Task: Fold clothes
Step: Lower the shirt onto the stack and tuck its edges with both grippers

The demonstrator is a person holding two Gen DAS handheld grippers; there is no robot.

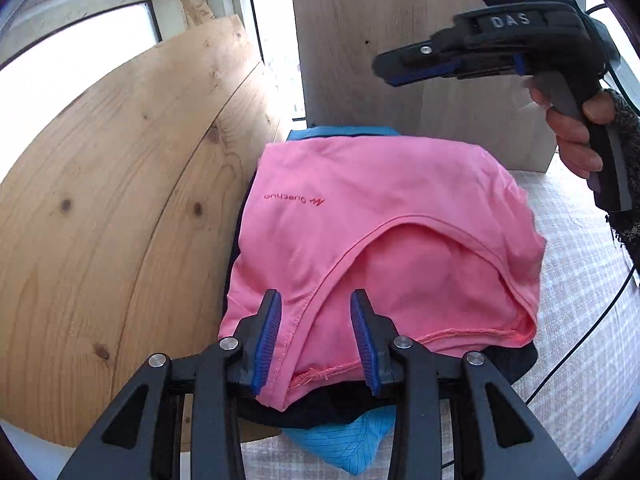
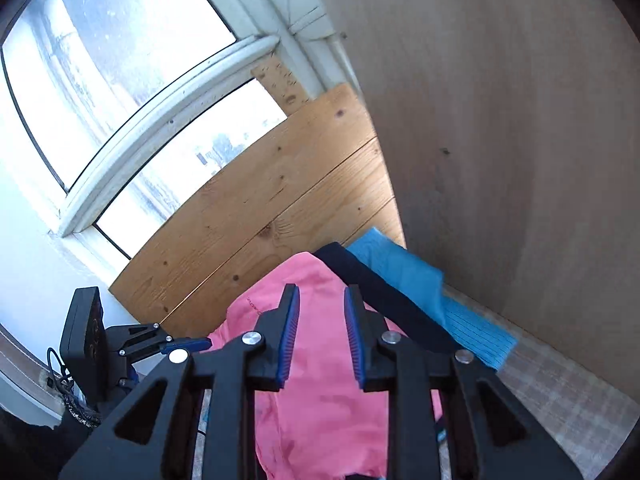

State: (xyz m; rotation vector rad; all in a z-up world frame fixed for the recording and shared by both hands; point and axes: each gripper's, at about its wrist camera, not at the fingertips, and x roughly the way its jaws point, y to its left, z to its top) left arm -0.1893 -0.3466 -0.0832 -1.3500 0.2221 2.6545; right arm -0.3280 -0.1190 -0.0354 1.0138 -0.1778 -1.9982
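A folded pink shirt [image 1: 380, 232] lies on top of a stack, over a dark navy garment [image 1: 320, 404] and a blue garment [image 1: 344, 448]. My left gripper [image 1: 316, 340] is open, its blue pads either side of the pink shirt's near hem by the collar, not closed on it. My right gripper [image 1: 400, 72] shows in the left wrist view raised above the stack's far right. In the right wrist view it [image 2: 322, 336] is open and empty above the pink shirt [image 2: 328, 400], with the navy [image 2: 384, 292] and blue [image 2: 416, 280] garments beyond.
Pine boards [image 1: 120, 220] lean at the left, close to the stack. A grey-brown panel [image 1: 380, 48] stands behind it. A pale checked cloth [image 1: 580, 300] covers the table at the right. A window [image 2: 120, 80] lies beyond. A black cable [image 1: 592, 328] runs at the right.
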